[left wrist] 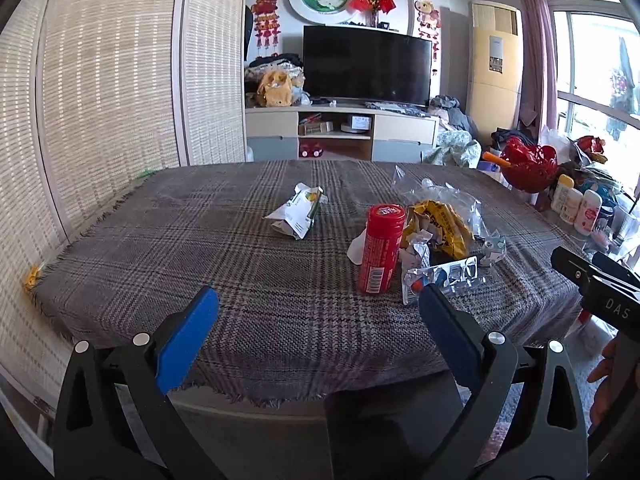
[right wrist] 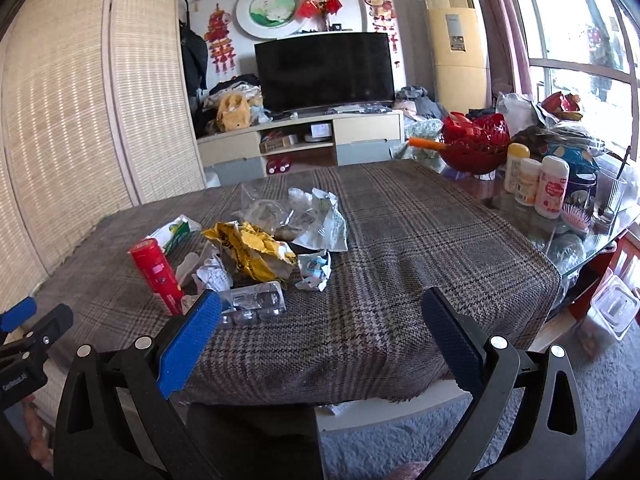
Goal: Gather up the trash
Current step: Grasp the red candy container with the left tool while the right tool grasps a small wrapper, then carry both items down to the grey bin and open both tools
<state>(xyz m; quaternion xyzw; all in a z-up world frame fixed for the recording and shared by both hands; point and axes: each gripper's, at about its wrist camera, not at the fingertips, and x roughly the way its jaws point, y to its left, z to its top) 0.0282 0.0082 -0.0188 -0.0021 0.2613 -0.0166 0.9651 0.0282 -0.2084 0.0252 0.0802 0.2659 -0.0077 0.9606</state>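
Trash lies on a grey plaid tablecloth (left wrist: 240, 264) (right wrist: 420, 248). A red tube (left wrist: 380, 248) (right wrist: 157, 270) stands upright beside a crumpled yellow wrapper (left wrist: 440, 222) (right wrist: 252, 248), white paper scraps (right wrist: 314, 270), an empty blister pack (left wrist: 444, 276) (right wrist: 252, 302) and a clear plastic bag (left wrist: 436, 190) (right wrist: 280, 210). A flattened green-and-white carton (left wrist: 298, 212) (right wrist: 174, 232) lies apart at the left. My left gripper (left wrist: 320, 312) hangs open over the table's near edge, short of the pile. My right gripper (right wrist: 320, 316) is open too, empty, to the right of the pile.
A red basket (right wrist: 476, 140) (left wrist: 528, 164), several white bottles (right wrist: 536, 184) (left wrist: 576, 204), a glass and a hairbrush (right wrist: 576, 216) crowd the bare right end of the table. A woven folding screen (left wrist: 100, 100) stands at the left. A TV cabinet is behind.
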